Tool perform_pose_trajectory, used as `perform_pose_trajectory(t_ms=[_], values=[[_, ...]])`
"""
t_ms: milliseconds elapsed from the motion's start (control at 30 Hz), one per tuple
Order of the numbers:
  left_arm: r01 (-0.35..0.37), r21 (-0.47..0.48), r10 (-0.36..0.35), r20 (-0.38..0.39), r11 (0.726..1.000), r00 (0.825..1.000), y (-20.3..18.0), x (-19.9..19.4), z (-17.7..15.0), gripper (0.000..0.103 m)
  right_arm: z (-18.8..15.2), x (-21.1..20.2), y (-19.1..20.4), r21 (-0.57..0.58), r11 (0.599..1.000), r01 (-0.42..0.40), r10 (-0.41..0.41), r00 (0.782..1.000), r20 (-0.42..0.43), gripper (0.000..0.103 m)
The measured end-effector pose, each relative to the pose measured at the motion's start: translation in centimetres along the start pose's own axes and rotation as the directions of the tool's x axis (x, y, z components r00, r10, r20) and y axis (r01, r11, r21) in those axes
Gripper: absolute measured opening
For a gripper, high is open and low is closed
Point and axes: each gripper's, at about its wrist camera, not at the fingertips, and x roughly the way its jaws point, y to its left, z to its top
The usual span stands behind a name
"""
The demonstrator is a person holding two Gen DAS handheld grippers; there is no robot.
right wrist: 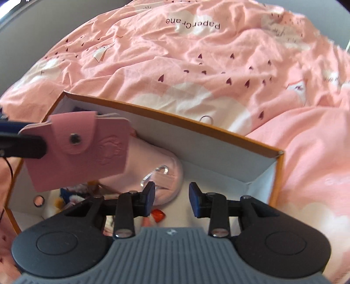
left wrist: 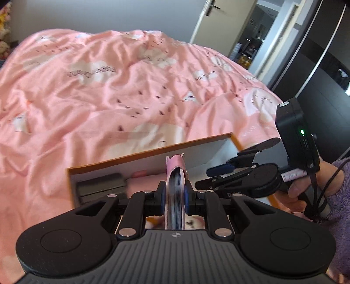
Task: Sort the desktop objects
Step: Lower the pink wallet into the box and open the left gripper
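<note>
My left gripper (left wrist: 174,200) is shut on a pink card wallet (left wrist: 175,192) with a snap flap, held edge-up above an orange-rimmed white box (left wrist: 151,151). The right wrist view shows the wallet (right wrist: 76,150) hanging over the left part of the box (right wrist: 196,129), held by the left gripper's fingers (right wrist: 24,144). My right gripper (right wrist: 171,197) is open and empty over the box, just above a pale pink pouch (right wrist: 166,174) with a clear hook. It also shows in the left wrist view (left wrist: 221,172), to the right of the wallet.
The box lies on a bed with a rumpled pink duvet (left wrist: 109,87). Inside are a dark block (left wrist: 100,185), small colourful items (right wrist: 74,198) and a red wrapped piece (right wrist: 158,215). An open door (left wrist: 218,19) and a dark wardrobe (left wrist: 317,54) stand beyond the bed.
</note>
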Motion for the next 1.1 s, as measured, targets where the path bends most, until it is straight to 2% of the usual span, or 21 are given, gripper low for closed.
perform_pose_trajectory(t_ms=[67,133,333,600,733,800,900,1100], values=[[0.04,-0.009,-0.04,-0.029,0.999,0.999,0.1,1.6,0.3,0.018,-0.4,-0.7,-0.2,-0.036,0.998,0.045,-0.044,0.999,0.012,0.037],[0.059,-0.008,-0.059,-0.058,0.998,0.997,0.2,3.2,0.5,0.018,-0.7,-1.2,-0.5,-0.054,0.997,0.057,-0.056,0.998,0.015,0.037],[0.085,-0.04,-0.089,-0.103,0.996,0.991,1.7,5.0,1.2,0.018,-0.9,-1.2,-0.5,-0.074,0.997,0.009,-0.009,1.0,0.011,0.037],[-0.078,-0.015,0.075,-0.114,0.997,0.991,2.7,5.9,2.1,0.028,-0.6,0.6,1.4,-0.082,0.995,-0.056,0.057,0.998,0.008,0.037],[-0.227,0.107,0.238,-0.104,0.968,0.966,1.2,6.7,1.8,0.031,-0.3,1.4,1.4,-0.06,0.997,-0.057,0.057,0.998,0.0,0.037],[-0.262,0.155,0.277,-0.089,0.953,0.957,0.6,7.0,1.5,0.031,-0.2,1.7,1.1,-0.041,0.997,-0.067,0.067,0.998,-0.007,0.037],[-0.291,0.159,0.301,-0.043,0.943,0.953,0.4,7.0,1.3,0.031,-0.2,1.6,1.0,-0.034,0.997,-0.075,0.075,0.997,-0.008,0.037],[-0.252,0.089,0.253,-0.011,0.964,0.967,1.1,4.8,1.2,0.031,-0.3,1.1,0.9,-0.034,0.994,-0.101,0.102,0.995,0.022,0.037]])
